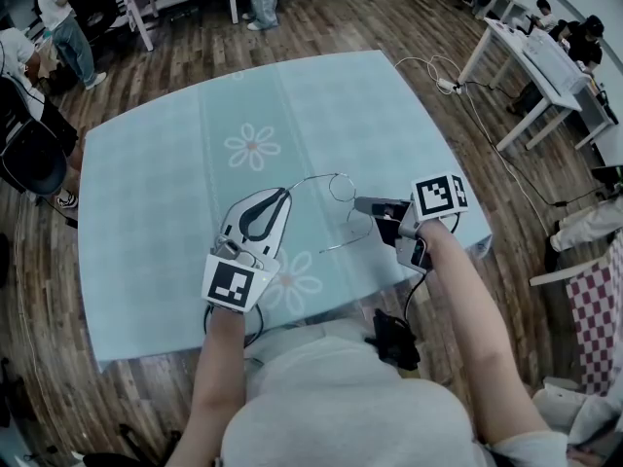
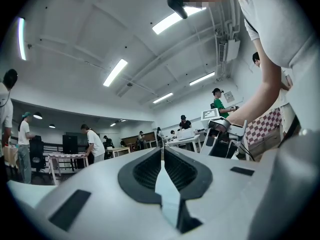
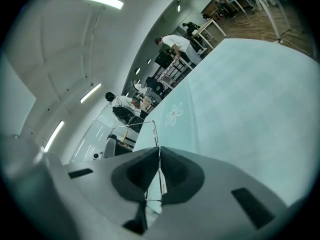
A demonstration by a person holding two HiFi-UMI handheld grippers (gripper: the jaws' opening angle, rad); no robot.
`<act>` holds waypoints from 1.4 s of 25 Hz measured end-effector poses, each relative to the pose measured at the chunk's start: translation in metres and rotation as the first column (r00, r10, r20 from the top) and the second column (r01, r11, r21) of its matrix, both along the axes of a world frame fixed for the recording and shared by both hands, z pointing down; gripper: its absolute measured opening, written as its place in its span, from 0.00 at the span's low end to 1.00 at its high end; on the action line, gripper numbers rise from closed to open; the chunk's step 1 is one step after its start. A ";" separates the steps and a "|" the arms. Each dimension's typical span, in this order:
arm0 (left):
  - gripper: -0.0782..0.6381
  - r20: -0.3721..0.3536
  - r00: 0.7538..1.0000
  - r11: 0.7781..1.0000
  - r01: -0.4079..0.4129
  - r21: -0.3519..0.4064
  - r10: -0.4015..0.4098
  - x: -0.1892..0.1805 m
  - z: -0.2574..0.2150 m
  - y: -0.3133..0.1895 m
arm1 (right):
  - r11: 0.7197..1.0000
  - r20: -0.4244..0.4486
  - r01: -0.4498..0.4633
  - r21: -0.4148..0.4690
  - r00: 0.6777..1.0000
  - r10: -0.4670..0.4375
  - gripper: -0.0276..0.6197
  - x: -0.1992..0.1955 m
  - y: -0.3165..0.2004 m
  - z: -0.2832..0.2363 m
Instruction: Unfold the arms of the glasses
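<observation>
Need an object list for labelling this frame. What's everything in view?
tablecloth: 1, pale blue, daisy prints, centre of head view
glasses: 1, thin grey wire, held over the tablecloth's near half
floor: 1, brown wood, around the tablecloth
tables: several, white, far and right edges
cable: 1, white, floor beyond the cloth's far right corner
bystanders: several, mixed clothing, room edges
marker cubes: 2, black-and-white, one per gripper
left gripper: 1, white, black pads, shut on the glasses
right gripper: 1, white, black pads, shut on the glasses
forearms: 2, bare, bottom of head view
</observation>
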State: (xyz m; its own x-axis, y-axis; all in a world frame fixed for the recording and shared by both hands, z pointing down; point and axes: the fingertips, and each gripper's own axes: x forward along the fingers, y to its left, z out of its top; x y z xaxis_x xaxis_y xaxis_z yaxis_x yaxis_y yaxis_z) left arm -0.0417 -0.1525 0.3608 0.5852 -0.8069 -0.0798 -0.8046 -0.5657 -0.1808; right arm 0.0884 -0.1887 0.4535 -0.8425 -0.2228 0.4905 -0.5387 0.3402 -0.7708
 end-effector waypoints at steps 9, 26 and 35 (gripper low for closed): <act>0.18 -0.038 0.999 0.998 0.017 -0.068 -0.019 -0.002 0.008 0.001 | 0.999 0.041 -0.050 0.000 0.998 0.049 0.07 0.000 -0.004 -0.004; 0.28 -0.080 0.997 0.998 0.009 -0.068 -0.014 -0.007 0.011 0.005 | 0.982 0.020 -0.157 0.109 0.988 0.156 0.06 0.001 -0.016 -0.003; 0.28 -0.086 0.995 0.996 0.035 -0.076 -0.041 -0.011 0.009 0.004 | 0.936 -0.057 -0.232 0.263 0.965 0.255 0.06 0.000 -0.019 -0.008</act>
